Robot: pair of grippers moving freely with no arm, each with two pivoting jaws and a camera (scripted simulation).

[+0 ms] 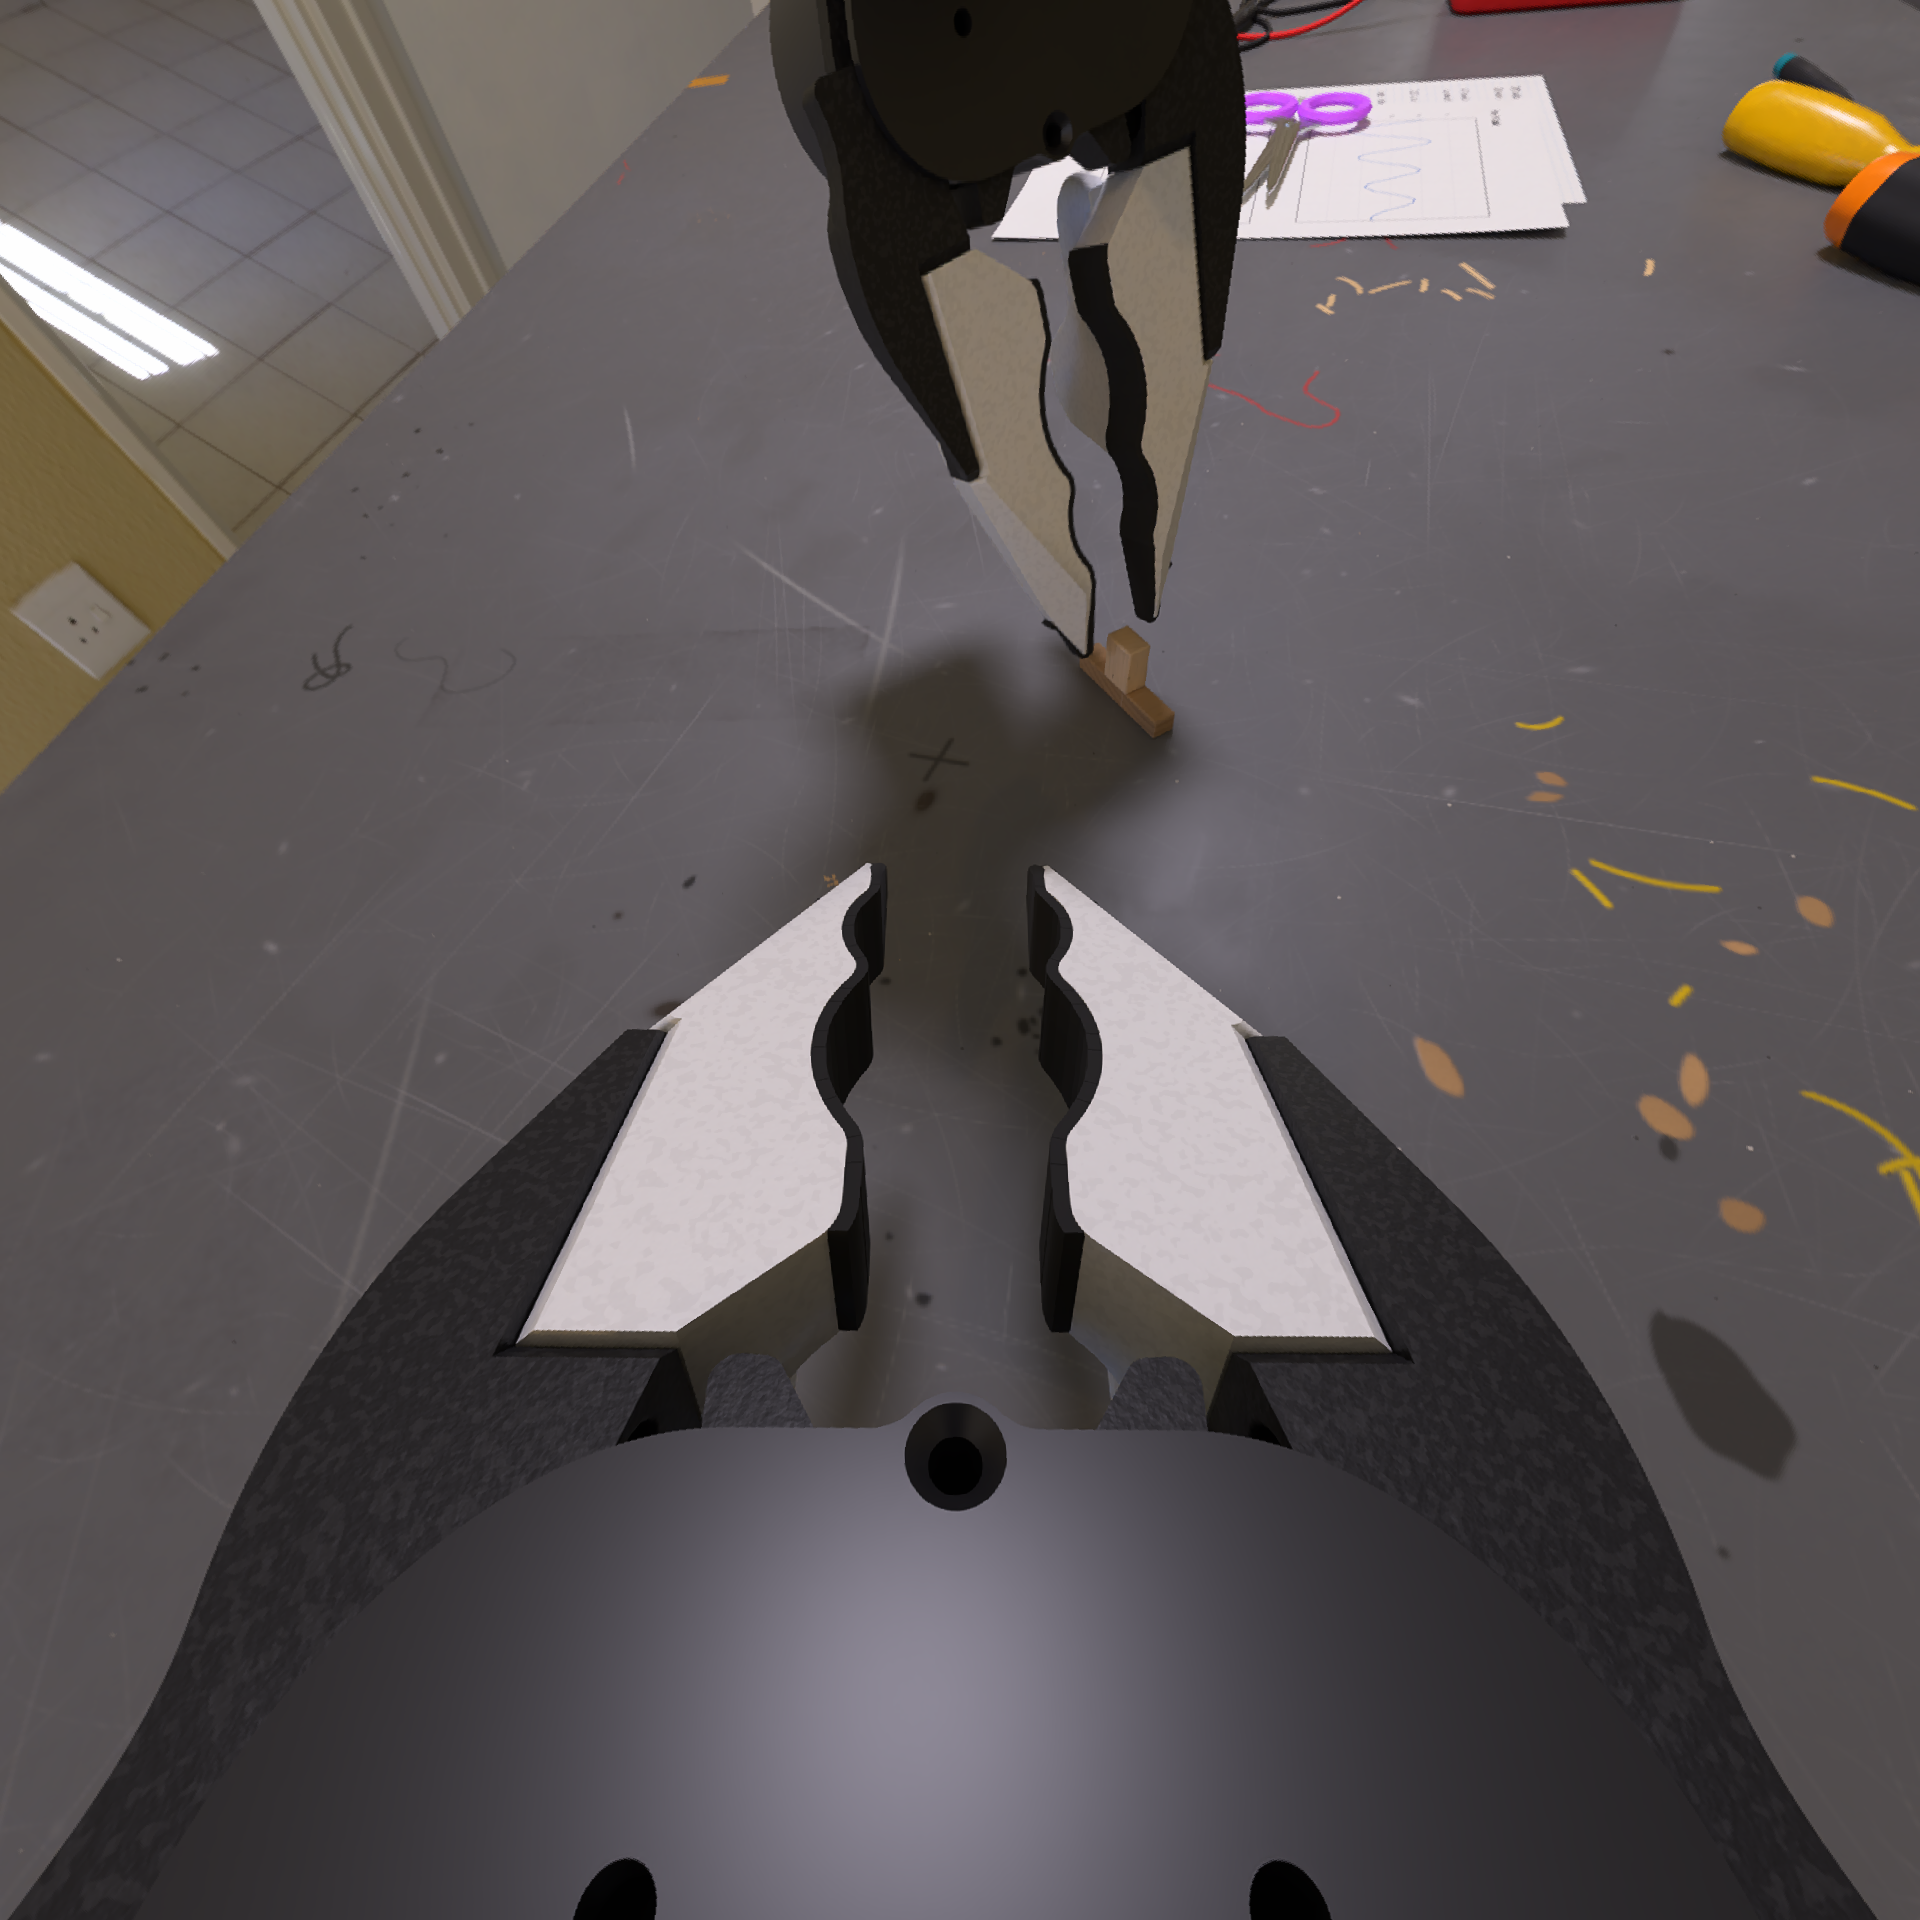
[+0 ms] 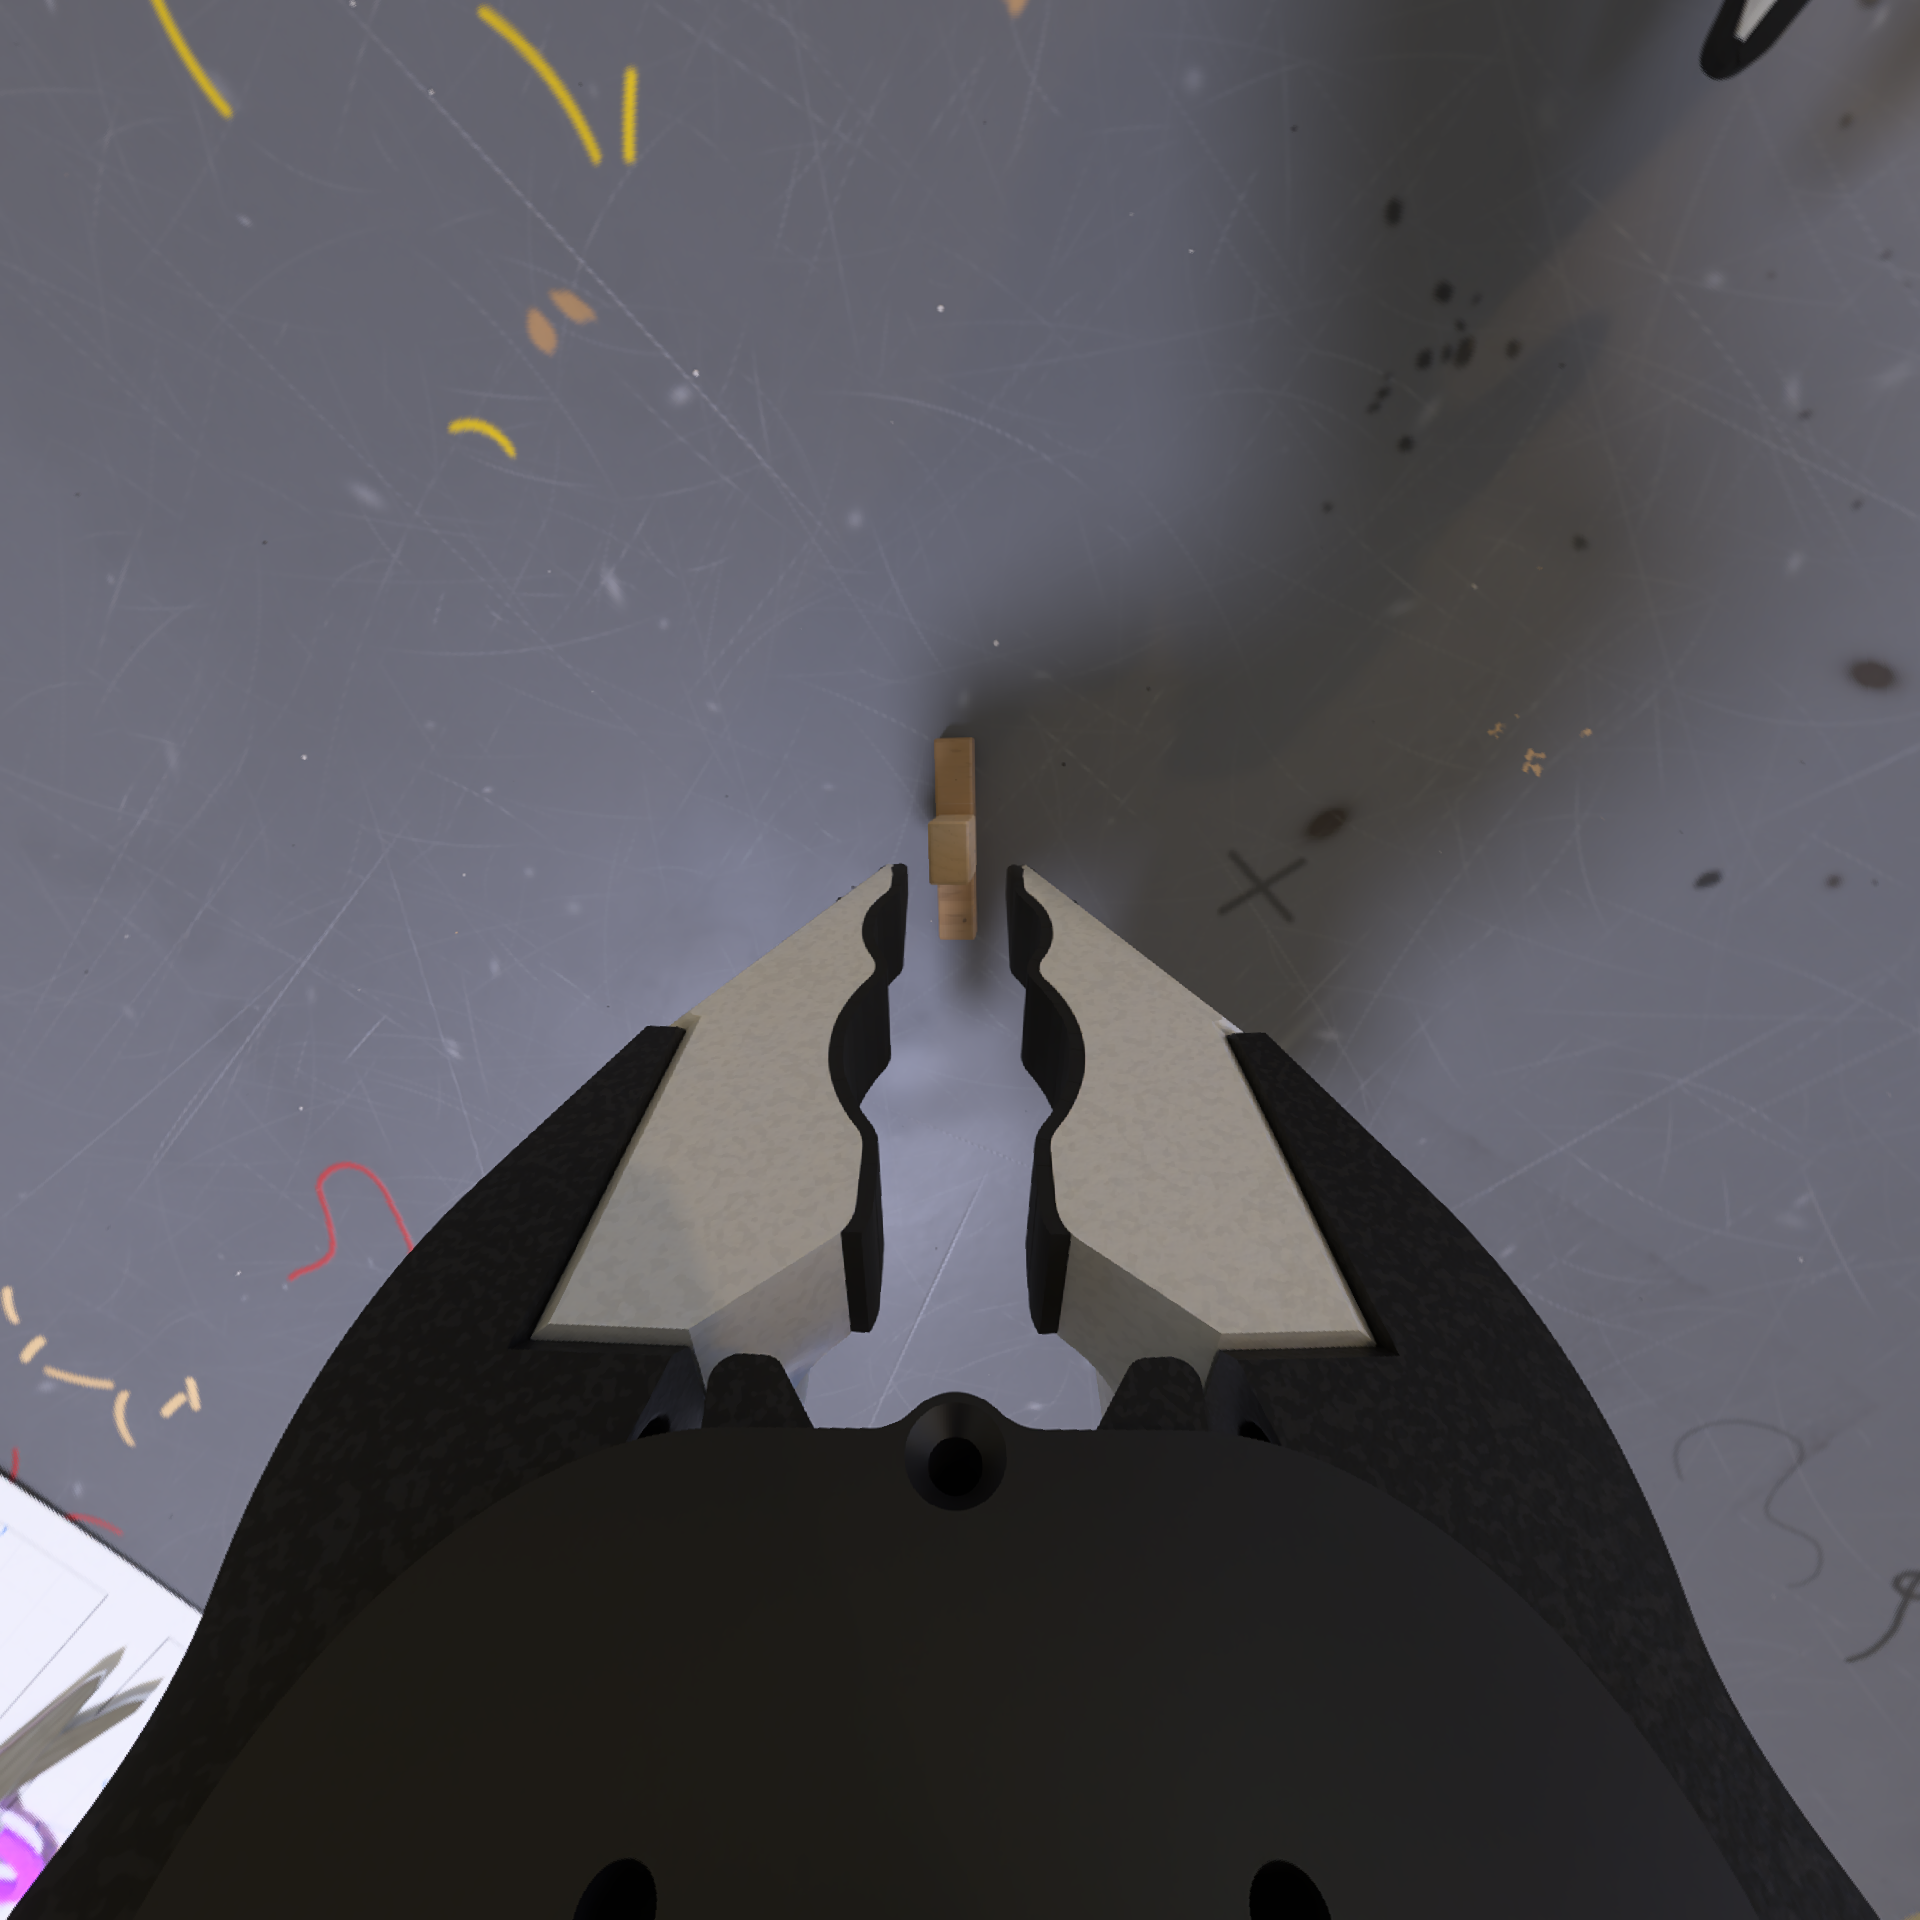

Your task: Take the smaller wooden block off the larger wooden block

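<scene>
A small light wooden cube (image 1: 1127,659) sits on top of a longer, flat wooden block (image 1: 1141,708) on the grey table. In the right wrist view the small block (image 2: 953,847) rests on the middle of the larger block (image 2: 955,774). My right gripper (image 2: 956,871) points down at them, open, its fingertips just above and either side of the small block, apart from it. It also shows in the left wrist view (image 1: 1117,623), hanging over the blocks. My left gripper (image 1: 956,868) is open and empty, low over the table, well short of the blocks.
On the far right of the grey table (image 1: 520,831) lie a sheet of paper (image 1: 1434,166) with purple-handled scissors (image 1: 1304,114) and yellow and orange tool handles (image 1: 1818,130). Wood chips and wire scraps (image 1: 1652,883) litter the right side. The table's left edge runs along a wall.
</scene>
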